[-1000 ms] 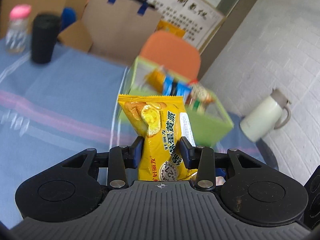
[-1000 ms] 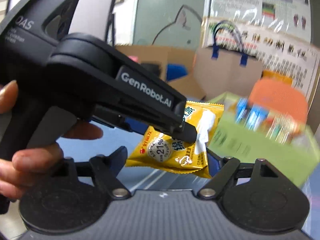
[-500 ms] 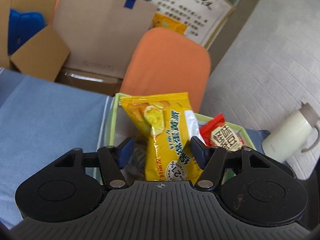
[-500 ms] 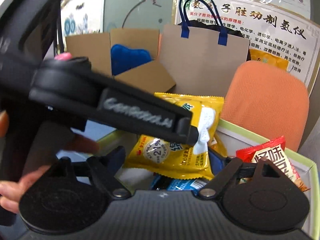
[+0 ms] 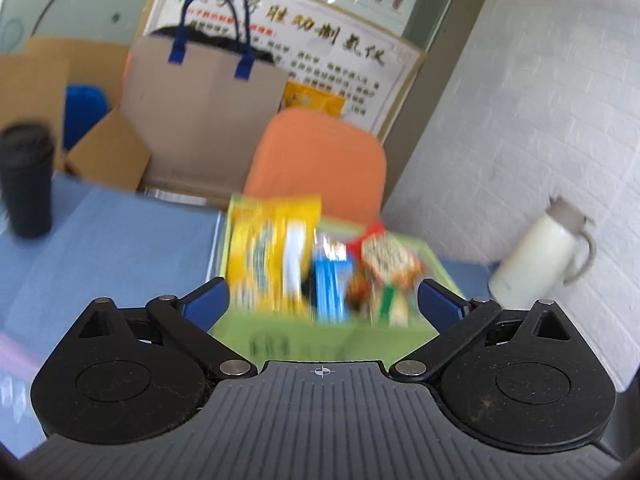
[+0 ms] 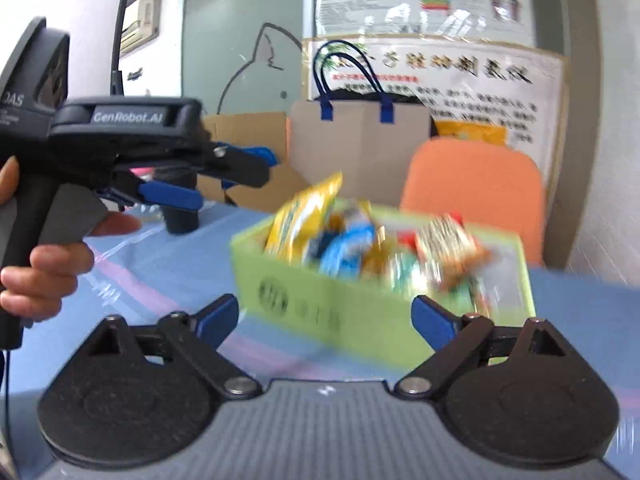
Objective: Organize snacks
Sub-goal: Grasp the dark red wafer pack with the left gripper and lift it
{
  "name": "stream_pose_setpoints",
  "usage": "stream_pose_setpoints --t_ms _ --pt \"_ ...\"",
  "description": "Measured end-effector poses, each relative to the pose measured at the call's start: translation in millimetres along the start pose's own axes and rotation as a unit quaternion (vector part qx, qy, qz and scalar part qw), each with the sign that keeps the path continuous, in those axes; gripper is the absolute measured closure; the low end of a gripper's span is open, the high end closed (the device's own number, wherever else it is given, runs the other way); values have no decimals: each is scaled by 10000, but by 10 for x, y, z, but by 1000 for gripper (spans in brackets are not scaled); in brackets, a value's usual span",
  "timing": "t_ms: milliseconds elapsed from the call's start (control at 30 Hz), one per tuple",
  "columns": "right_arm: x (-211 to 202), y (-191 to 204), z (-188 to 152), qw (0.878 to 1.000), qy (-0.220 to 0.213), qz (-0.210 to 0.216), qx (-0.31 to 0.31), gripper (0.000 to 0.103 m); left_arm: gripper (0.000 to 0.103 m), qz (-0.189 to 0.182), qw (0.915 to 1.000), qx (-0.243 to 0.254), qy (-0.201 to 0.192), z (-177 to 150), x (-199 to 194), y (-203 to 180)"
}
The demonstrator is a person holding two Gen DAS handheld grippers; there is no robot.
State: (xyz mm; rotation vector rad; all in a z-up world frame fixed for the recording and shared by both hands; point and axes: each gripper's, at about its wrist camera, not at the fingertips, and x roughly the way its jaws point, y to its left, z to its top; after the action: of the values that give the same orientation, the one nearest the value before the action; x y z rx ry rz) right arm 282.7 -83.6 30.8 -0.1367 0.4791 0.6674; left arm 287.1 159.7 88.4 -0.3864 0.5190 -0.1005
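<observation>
Snacks, and the yellow packet (image 5: 276, 256) stands upright at the left end of the green box (image 6: 340, 304), light, crinkly and slippery, best pinched by its top seam, while left gripper (image 5: 322, 300) and right gripper (image 6: 324, 316), jaws just opening, gape empty.

Motion blur smears the snack packets (image 5: 320, 264) in my green box (image 6: 344, 304); I cannot read any label or count them. The box's printed mark (image 6: 274, 294) is illegible, and its near wall is partly hidden behind my right gripper's body. My hand (image 6: 44, 264) is cut off at the frame's left edge. The wall poster's small print (image 5: 320, 64) is too blurred to read.
</observation>
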Motion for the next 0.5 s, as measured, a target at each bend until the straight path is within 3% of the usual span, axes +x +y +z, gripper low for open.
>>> stream_pose_setpoints --t_ms 133,267,367,500 --pt "-248 150 -463 9976 458 263 449 10 16 325 9966 -589 471 -571 -156 -31" --pt "-137 312 -722 9935 816 459 645 10 18 505 9899 -1107 729 -1016 -296 -5" --pt "-24 448 -717 9947 923 265 375 10 25 462 9884 -934 1105 -1132 -269 -73" --pt "109 623 -698 9931 1131 251 -195 9 26 359 9877 -803 1289 -1177 -220 -202"
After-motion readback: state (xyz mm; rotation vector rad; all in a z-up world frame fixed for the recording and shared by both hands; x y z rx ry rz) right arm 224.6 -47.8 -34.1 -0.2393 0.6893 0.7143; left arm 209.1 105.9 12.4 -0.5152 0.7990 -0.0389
